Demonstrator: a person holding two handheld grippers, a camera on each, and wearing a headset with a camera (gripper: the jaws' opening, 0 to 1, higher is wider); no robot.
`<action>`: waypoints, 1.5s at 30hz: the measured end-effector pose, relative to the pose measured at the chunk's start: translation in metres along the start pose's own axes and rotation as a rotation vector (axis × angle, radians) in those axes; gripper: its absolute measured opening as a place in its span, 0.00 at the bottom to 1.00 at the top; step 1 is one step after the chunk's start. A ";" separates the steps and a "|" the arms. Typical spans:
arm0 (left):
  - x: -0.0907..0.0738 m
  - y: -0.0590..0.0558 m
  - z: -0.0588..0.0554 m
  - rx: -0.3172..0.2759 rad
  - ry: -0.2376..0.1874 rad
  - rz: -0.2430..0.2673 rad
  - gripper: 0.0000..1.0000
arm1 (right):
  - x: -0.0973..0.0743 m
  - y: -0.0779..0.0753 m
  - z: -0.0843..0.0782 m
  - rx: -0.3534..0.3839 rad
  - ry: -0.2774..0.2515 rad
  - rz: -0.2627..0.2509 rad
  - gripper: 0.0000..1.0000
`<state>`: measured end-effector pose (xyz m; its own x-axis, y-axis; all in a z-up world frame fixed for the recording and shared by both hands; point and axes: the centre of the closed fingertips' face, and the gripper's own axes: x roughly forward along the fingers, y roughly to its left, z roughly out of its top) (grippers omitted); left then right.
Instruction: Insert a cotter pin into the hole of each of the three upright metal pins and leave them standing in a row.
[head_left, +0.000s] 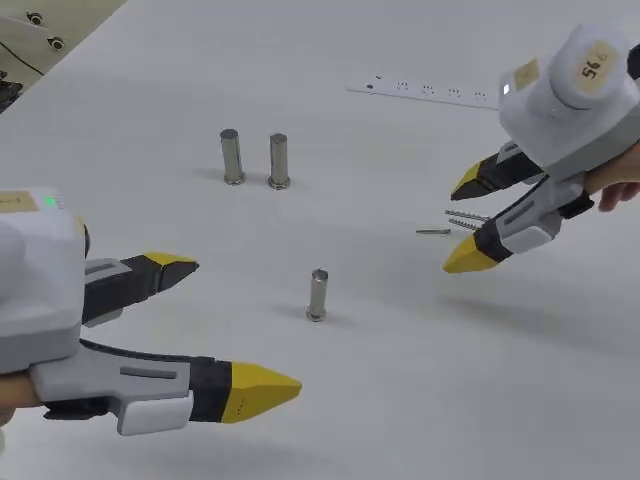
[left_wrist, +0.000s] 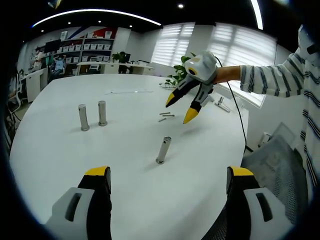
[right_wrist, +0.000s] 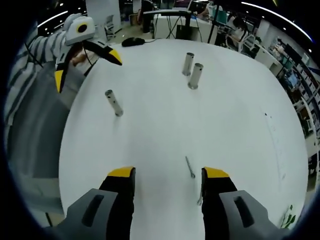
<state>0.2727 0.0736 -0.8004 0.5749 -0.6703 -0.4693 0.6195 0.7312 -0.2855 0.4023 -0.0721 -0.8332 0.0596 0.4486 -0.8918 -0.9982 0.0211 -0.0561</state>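
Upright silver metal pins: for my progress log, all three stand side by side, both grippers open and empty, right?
No. The head view shows the far-left silver cylindrical metal pin and its neighbour pin side by side, but the third pin stands apart, nearer the person. The left gripper and right gripper are open and empty.

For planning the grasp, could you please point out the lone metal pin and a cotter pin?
Lone metal pin (head_left: 318, 295), head view, middle of shaft.
Cotter pin (right_wrist: 190, 167), right gripper view, middle of its length.
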 end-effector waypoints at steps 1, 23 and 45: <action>0.000 0.000 0.000 0.000 0.001 0.001 0.95 | 0.004 0.002 -0.003 -0.037 0.018 0.025 0.51; -0.002 -0.020 -0.005 -0.025 0.015 0.006 0.93 | 0.031 -0.032 -0.019 -0.002 0.058 0.008 0.28; -0.009 -0.014 0.003 -0.059 -0.024 0.030 0.91 | 0.036 -0.020 -0.016 0.043 0.127 -0.009 0.05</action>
<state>0.2603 0.0692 -0.7895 0.6055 -0.6506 -0.4584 0.5700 0.7565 -0.3207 0.4250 -0.0709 -0.8711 0.0659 0.3315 -0.9412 -0.9969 0.0635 -0.0474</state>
